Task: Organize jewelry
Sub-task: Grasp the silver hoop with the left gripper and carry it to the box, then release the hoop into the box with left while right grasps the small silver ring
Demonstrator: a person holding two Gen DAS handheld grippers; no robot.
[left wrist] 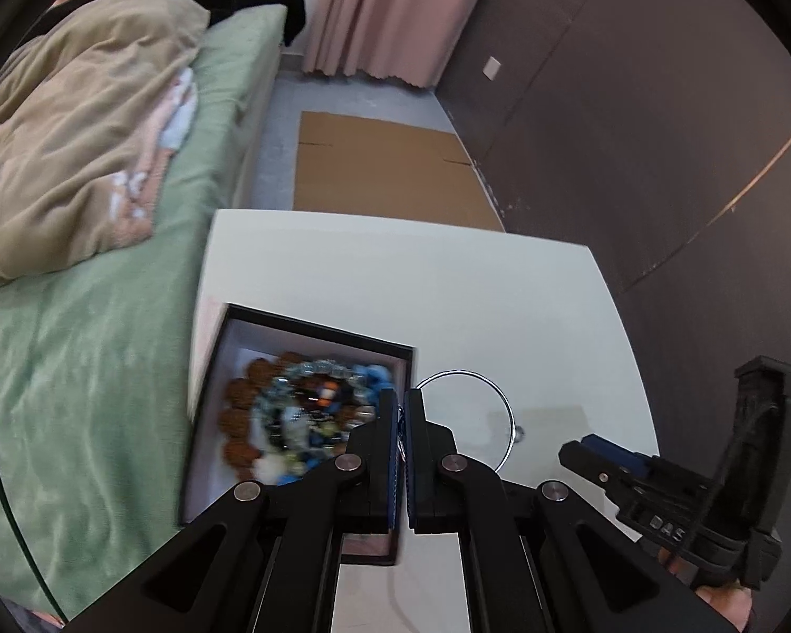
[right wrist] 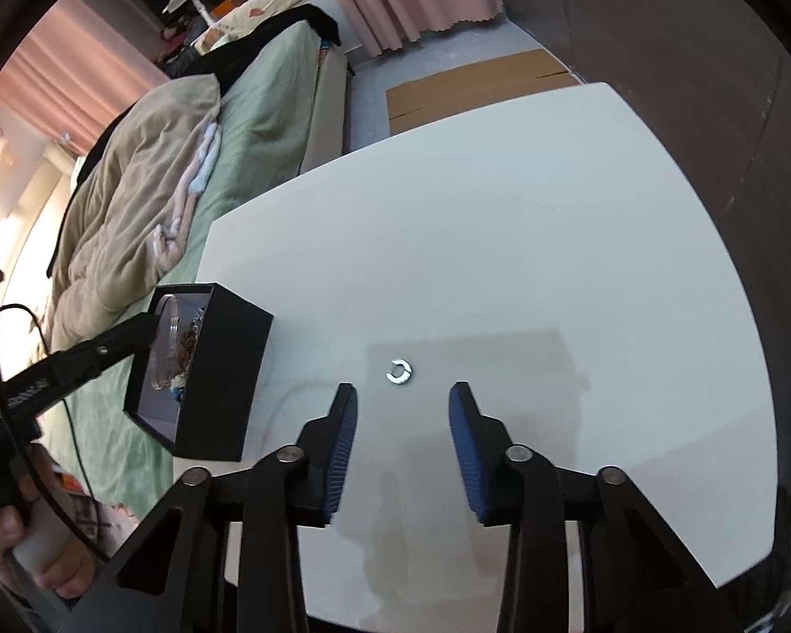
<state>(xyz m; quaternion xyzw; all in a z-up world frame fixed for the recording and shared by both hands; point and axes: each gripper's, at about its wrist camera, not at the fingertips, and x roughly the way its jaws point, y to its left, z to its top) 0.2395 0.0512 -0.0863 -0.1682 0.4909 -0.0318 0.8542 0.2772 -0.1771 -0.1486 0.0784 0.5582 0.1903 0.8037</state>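
A black jewelry box (left wrist: 311,343) with a pale lining sits at the white table's left edge and holds several beaded bracelets (left wrist: 300,411). My left gripper (left wrist: 402,401) is shut on a thin silver bangle (left wrist: 501,411) and holds it over the box's right wall. In the right wrist view the box (right wrist: 221,369) shows from the side, with the bangle (right wrist: 166,337) and left fingers (right wrist: 132,335) at its opening. A small silver open ring (right wrist: 398,371) lies on the table. My right gripper (right wrist: 401,395) is open, just short of the ring. It also shows in the left wrist view (left wrist: 596,451).
The white table (right wrist: 501,242) stands beside a bed with a green sheet (left wrist: 105,358) and a beige blanket (left wrist: 79,132). Flat cardboard (left wrist: 385,169) lies on the floor beyond the table. A dark wall (left wrist: 659,132) runs along the right.
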